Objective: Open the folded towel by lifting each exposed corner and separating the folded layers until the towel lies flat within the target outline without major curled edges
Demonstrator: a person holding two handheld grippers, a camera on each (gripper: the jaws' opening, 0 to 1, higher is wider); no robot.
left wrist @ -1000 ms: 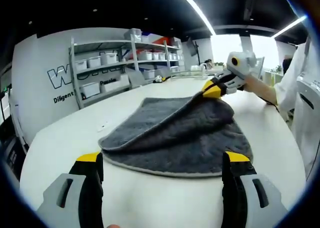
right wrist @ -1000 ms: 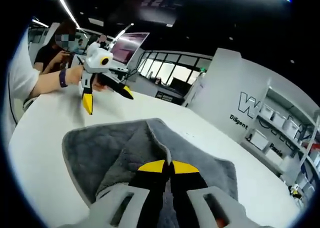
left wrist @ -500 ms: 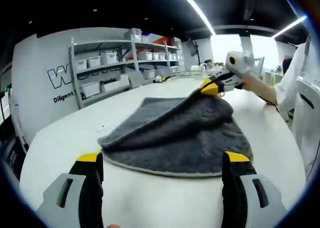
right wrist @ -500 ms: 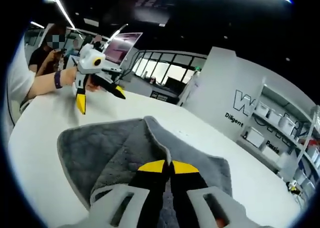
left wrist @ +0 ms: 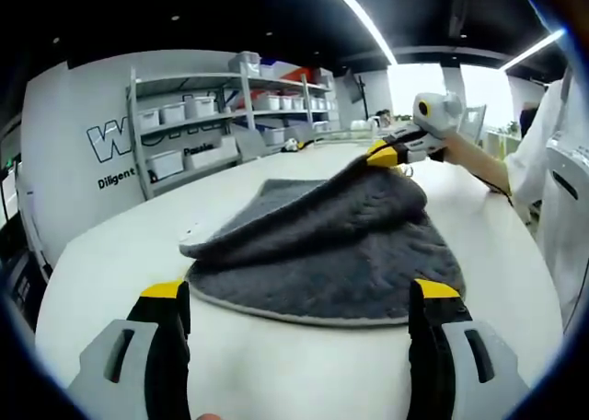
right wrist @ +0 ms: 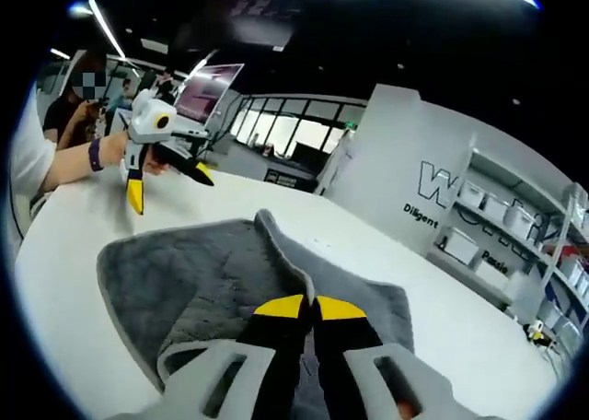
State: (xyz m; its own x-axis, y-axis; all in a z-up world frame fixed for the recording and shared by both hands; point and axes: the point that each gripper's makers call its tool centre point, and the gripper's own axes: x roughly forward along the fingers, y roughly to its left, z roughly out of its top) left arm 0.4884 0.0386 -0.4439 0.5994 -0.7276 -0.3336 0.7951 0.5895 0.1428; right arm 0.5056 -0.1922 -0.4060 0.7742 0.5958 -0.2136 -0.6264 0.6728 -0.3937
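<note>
Grey towel (left wrist: 322, 254), part-unfolded, on white worktop (left wrist: 120, 254).

My right hand-held gripper (right wrist: 308, 304) has its jaws pressed together, pinching a raised fold of the towel (right wrist: 212, 282); in the left gripper view it (left wrist: 386, 155) lifts the far corner clear of the worktop, the upper layer draped in a slope over the lower. My left hand-held gripper (left wrist: 299, 296) is spread wide, holding nothing, just short of the towel's near hem. Shelving with bins (left wrist: 212, 116) stands behind.
</note>
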